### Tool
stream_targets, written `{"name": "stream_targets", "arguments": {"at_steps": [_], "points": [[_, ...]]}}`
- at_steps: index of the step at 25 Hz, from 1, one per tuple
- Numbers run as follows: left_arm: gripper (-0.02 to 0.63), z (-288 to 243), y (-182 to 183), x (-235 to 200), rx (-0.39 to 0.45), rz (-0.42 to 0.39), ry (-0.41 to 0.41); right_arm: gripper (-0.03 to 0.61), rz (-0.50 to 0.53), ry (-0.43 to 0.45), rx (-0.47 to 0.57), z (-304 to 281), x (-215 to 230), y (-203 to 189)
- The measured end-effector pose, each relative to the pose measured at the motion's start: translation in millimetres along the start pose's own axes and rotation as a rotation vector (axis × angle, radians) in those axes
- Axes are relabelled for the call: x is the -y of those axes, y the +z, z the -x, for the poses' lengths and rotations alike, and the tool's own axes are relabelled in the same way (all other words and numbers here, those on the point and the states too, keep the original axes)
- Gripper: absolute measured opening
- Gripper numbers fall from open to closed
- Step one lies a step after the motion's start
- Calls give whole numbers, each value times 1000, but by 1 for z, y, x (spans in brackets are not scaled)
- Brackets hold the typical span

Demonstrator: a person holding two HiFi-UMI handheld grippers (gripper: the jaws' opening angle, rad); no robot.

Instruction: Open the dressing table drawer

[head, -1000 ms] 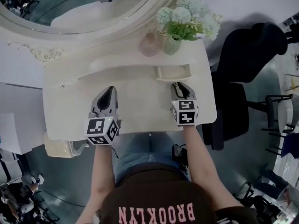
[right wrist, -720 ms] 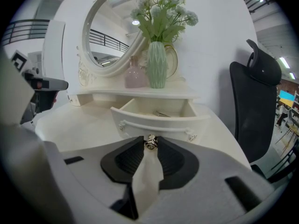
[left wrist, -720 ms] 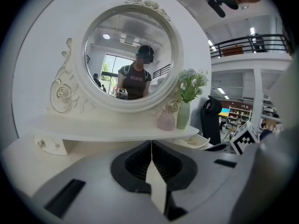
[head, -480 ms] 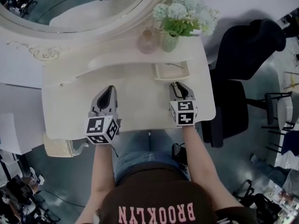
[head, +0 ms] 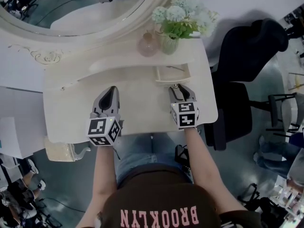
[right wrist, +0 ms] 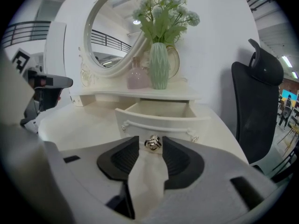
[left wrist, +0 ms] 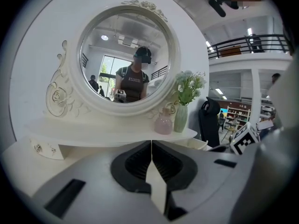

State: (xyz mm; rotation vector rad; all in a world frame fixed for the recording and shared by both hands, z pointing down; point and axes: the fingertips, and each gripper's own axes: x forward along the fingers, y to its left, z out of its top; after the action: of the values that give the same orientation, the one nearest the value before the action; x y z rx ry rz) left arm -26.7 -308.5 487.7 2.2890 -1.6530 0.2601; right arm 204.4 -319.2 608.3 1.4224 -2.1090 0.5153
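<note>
right gripper (right wrist: 152, 148) jaws just opening, grip released; knob (right wrist: 152, 143) of the pulled-out drawer (right wrist: 159, 121) sits between its fingers. left gripper (left wrist: 151, 144) clenched shut.

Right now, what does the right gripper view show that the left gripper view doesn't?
Only the right gripper view: the open drawer's front and its metal knob, which sits between the right gripper's jaws. These have just been opening and stand clear of the knob.
Only the left gripper view: the left gripper's jaws together on nothing, and the person's reflection in the mirror.
Both: the mirror, pink bottle, green vase of flowers and black chair.
</note>
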Motion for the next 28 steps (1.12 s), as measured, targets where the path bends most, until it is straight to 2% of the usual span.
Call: {"name": "stream_targets", "arguments": {"at_steps": [2,8,19,24,28], "points": [[6,-1,4,2,6,-2,-2,152,-5,1,1,2,1,4],[5,-1,22,7,33,-7,-8,156,-9,5,-6,13,6,14],[6,-1,58,12,105,-19,-15,158,1,-15,118,37,25,68],[5,-2,77,16,149,-31,-24,113,33,-28,205,54,31,105],[5,-6,90,21,178,-41,-39,40,64,-38,286,73,36,133]]}}
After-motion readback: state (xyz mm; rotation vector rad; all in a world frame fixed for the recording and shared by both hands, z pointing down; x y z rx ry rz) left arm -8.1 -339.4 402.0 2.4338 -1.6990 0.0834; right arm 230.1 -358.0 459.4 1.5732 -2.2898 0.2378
